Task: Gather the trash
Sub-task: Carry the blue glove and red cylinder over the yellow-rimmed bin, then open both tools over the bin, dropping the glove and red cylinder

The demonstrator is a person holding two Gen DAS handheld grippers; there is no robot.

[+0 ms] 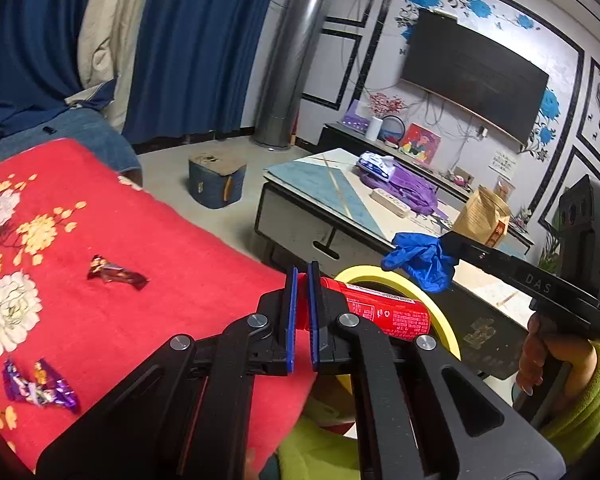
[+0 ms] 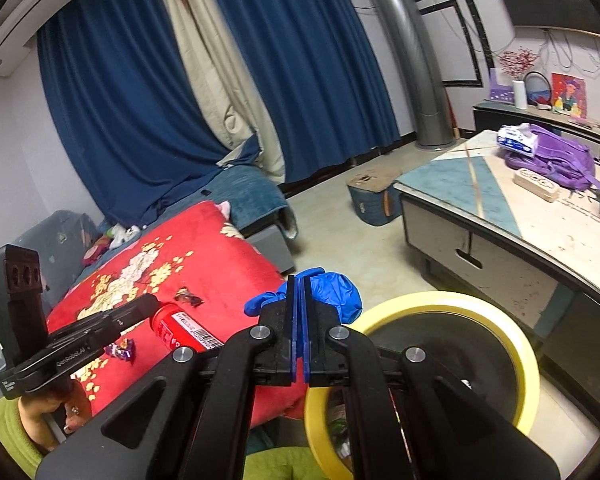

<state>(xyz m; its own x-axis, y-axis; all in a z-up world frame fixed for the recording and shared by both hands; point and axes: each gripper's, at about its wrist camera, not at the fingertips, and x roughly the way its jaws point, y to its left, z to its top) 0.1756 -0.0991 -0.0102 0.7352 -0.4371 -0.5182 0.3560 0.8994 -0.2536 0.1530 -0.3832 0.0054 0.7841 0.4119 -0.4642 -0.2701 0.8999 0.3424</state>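
My left gripper point(image 1: 302, 280) is shut on the end of a red can point(image 1: 384, 314), held just over the edge of a yellow-rimmed bin point(image 1: 404, 286). My right gripper point(image 2: 300, 314) is shut on a crumpled blue glove point(image 2: 334, 290) beside the yellow-rimmed bin point(image 2: 440, 300). In the right wrist view the left gripper point(image 2: 150, 306) and the red can point(image 2: 182, 330) hang over the red flowered blanket point(image 2: 204, 240). A brown candy wrapper point(image 1: 116, 274) and purple wrappers point(image 1: 40, 386) lie on the blanket point(image 1: 172, 240).
A low coffee table point(image 1: 300, 200) stands past the bin and carries a purple bag point(image 1: 412, 188), a power strip point(image 1: 390, 202) and a brown paper bag point(image 1: 482, 216). A small blue stool point(image 1: 216, 182) sits on the floor. Blue curtains hang behind.
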